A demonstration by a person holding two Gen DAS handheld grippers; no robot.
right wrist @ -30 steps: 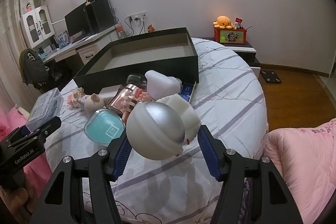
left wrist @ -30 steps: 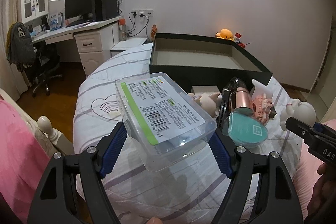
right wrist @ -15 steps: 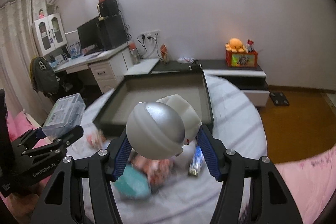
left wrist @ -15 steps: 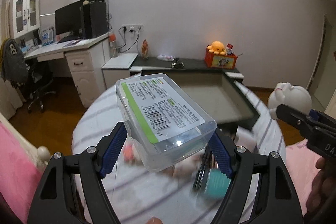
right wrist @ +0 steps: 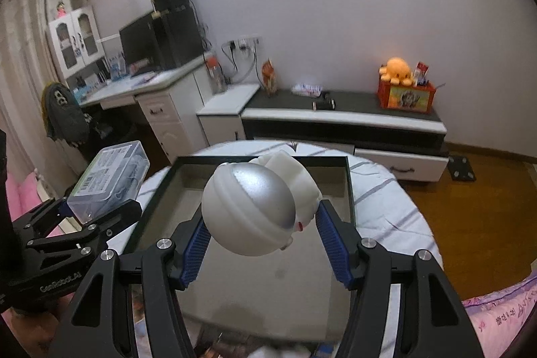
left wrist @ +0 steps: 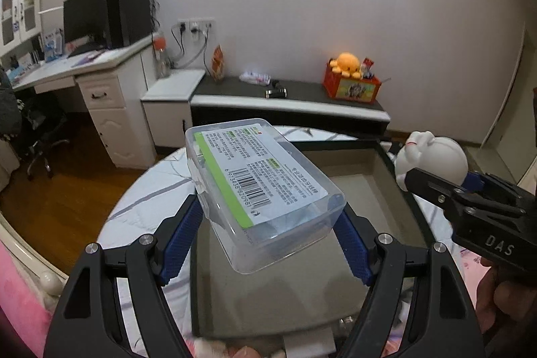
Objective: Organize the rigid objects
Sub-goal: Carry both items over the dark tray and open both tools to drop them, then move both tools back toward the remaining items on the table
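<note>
The left hand-held gripper (left wrist: 268,240) is clamped on a clear box (left wrist: 261,190) with a barcode label, its blue pads pressing the box's two sides. The box tilts, label up, in the air over the open black tray (left wrist: 396,207). The right hand-held gripper (right wrist: 261,240) is closed on a white and silver toy (right wrist: 255,207), a round figure with a silver dome, gripped from both sides and also held above the tray. The tray lies on a bed (right wrist: 386,200) with a striped white cover, and the part of its floor in view is bare. At the tray's near edge a few small things show, blurred. Each gripper appears at the edge of the other's view.
</note>
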